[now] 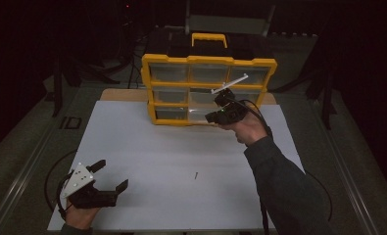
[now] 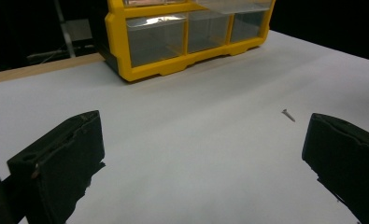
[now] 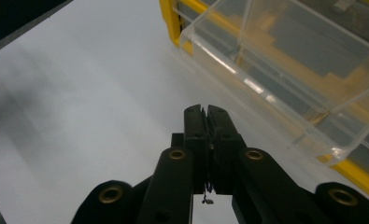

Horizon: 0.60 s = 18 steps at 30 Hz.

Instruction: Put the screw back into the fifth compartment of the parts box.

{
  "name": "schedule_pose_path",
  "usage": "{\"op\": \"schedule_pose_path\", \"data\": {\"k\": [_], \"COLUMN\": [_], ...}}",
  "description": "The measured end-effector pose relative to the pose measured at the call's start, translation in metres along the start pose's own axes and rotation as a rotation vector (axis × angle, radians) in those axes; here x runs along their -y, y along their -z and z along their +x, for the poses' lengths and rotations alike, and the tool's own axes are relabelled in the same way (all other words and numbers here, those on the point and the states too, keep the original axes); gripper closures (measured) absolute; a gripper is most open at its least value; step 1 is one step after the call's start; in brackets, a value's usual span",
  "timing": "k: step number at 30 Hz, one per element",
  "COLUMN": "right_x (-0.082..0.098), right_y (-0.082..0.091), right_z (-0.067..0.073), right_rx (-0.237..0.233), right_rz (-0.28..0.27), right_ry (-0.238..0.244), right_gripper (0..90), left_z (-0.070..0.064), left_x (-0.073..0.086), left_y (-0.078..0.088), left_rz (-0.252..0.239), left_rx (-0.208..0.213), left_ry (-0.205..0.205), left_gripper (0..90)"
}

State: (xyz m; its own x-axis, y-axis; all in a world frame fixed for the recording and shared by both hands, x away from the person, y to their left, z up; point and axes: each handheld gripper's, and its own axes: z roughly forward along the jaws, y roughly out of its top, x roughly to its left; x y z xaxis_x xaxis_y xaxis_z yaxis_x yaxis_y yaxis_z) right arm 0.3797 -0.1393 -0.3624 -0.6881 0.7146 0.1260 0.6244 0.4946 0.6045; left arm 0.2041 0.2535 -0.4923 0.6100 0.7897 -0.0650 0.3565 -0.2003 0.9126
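The left gripper (image 1: 105, 177) rests at about seven o'clock on the white table sheet (image 1: 171, 161), held by a hand at the near edge, its jaws spread wide with nothing between them. In the left gripper view the two black jaws stand far apart over bare sheet, and a small dark screw (image 2: 288, 115) lies on the sheet toward two o'clock, apart from both jaws. From above, that loose screw (image 1: 196, 175) sits a little right of the sheet's middle, near five o'clock of centre, well apart from either gripper.

Further right, at about one o'clock on the sheet, the right gripper (image 1: 215, 116) is held up just in front of the yellow drawer organiser (image 1: 159, 61). Its jaws are pressed together. The right gripper view shows the closed jaws (image 3: 207, 122) with a thin dark thing pinched between the pads, a small end (image 3: 207, 200) of it hanging below them; it looks like a screw, but it is too small to tell for sure. A clear plastic drawer (image 3: 285, 70) is pulled out of the organiser and sits at about two o'clock from the jaw tips, near them but not touching. The organiser stands at twelve o'clock on the table, its yellow handle (image 1: 209, 38) on top.
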Motion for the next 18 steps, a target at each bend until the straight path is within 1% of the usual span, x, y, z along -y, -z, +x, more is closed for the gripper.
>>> {"op": "schedule_pose_path", "data": {"k": [11, 18], "right_x": [-0.008, -0.015], "right_y": [0.006, 0.01], "right_z": [-0.008, -0.01], "right_rx": [0.007, 0.018], "right_rz": [-0.017, -0.026], "right_ry": [-0.036, -0.04], "right_gripper": [87.5, 87.5], "left_z": [0.0, 0.0], "left_x": [0.0, 0.0], "left_y": [0.0, 0.0], "left_rz": [-0.001, 0.001], "left_rx": [-0.001, 0.0], "left_ry": [0.0, -0.004], "left_gripper": [0.0, 0.0]}}
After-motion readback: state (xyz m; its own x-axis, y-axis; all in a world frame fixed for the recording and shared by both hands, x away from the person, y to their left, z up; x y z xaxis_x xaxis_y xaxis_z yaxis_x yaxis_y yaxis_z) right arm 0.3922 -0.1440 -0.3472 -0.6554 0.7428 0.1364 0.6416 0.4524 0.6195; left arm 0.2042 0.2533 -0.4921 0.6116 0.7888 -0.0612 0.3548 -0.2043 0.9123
